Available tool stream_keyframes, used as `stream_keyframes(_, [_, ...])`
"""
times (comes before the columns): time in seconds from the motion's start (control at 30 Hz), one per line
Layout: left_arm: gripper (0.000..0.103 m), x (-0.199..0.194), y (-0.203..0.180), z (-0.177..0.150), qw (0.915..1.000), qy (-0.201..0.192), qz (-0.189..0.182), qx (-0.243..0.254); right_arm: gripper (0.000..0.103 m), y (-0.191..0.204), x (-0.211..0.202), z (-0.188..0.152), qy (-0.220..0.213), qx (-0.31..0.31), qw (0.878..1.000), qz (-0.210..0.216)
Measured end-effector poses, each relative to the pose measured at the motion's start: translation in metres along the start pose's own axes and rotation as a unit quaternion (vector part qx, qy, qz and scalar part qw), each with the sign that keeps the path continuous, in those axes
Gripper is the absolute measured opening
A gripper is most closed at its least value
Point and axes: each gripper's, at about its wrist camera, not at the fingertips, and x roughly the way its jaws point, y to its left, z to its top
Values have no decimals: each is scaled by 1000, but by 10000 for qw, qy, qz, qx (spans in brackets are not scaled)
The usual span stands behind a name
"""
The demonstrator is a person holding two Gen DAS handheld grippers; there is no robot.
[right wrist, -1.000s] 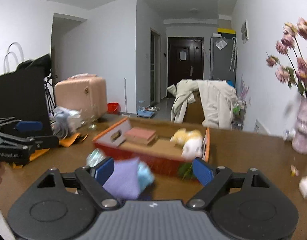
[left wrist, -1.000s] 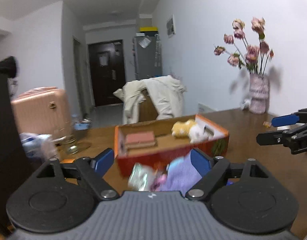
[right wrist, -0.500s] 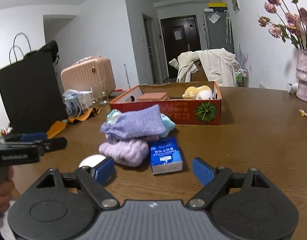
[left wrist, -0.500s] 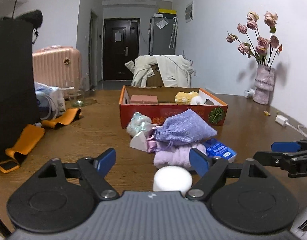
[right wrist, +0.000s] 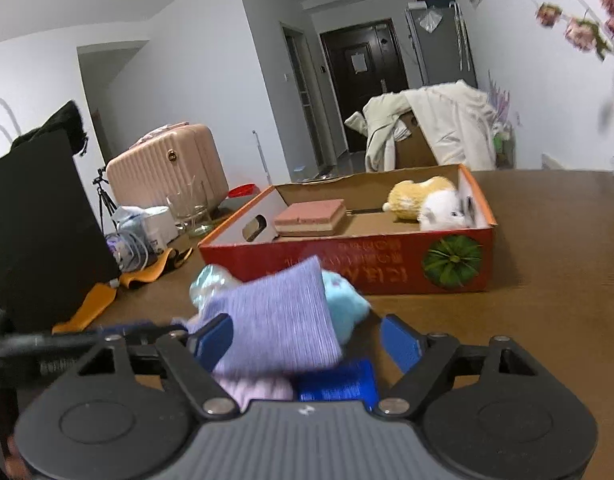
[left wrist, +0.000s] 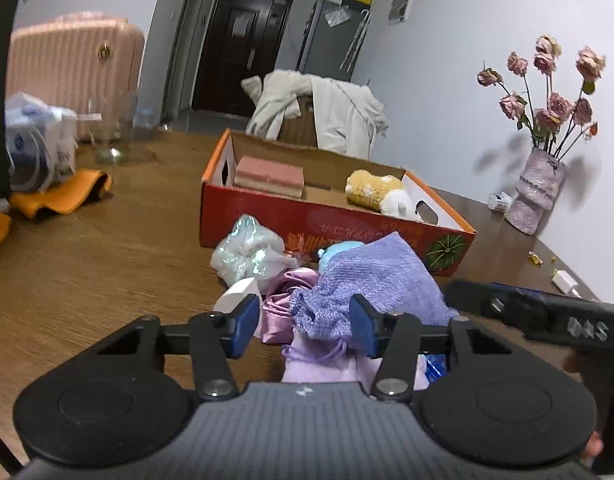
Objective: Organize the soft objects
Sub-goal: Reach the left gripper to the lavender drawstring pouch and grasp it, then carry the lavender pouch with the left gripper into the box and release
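Observation:
A pile of soft things lies on the wooden table before an orange cardboard box (left wrist: 387,236). On top is a purple knit pouch (left wrist: 371,276), also in the right wrist view (right wrist: 279,320). Under and beside it lie a pink satin bag (left wrist: 283,304), a lilac fluffy cloth (left wrist: 327,364), a light blue plush (right wrist: 343,300) and a crinkly clear bag (left wrist: 247,252). My left gripper (left wrist: 303,324) is open, its fingers either side of the pouch's near corner. My right gripper (right wrist: 307,340) is open around the pouch from the other side. The box holds a pink sponge (left wrist: 269,174) and a yellow and white plush (left wrist: 383,194).
A blue tissue pack (right wrist: 335,384) lies under the pile. A flower vase (left wrist: 537,196) stands at the table's right, a glass jar (left wrist: 115,132), orange straps (left wrist: 63,192) and a black bag (right wrist: 39,224) at the left. A chair with a draped coat (left wrist: 327,112) stands behind the box.
Both grippers have moved forward onto the pile. The left gripper's fingers have narrowed around the purple pouch's corner, and the right gripper now sits close beside the left.

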Motion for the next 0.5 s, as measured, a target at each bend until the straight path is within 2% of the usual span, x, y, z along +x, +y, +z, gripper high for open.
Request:
stream_keyframes(0.07, [44, 6, 4, -1, 9998, 95, -129, -105, 74, -4, 17, 6, 80, 147, 9997, 193])
stream_keyframes(0.13, [33, 12, 9, -1, 9990, 215, -305, -249, 62, -6, 30, 8, 214, 263, 9986, 395])
stream_keyframes(0.17, [29, 14, 12, -1, 9984, 272, -372, -336, 59, -6, 36, 7, 254, 298, 9981, 468])
stream_keyframes(0.27, [26, 14, 12, 2, 9982, 252, -435, -333, 44, -5, 42, 7, 293, 391, 9966, 663])
stream_keyframes(0.3, [24, 11, 12, 3, 9981, 220, -472, -333, 33, -4, 40, 8, 276, 377, 9965, 690])
stream_keyframes(0.33, [22, 9, 10, 5, 9979, 192, -512, -346, 27, -3, 38, 9, 268, 368, 9963, 722])
stream_keyframes(0.5, [18, -21, -3, 14, 9967, -105, -766, -252, 22, 12, -1, 9, -13, 109, 9979, 645])
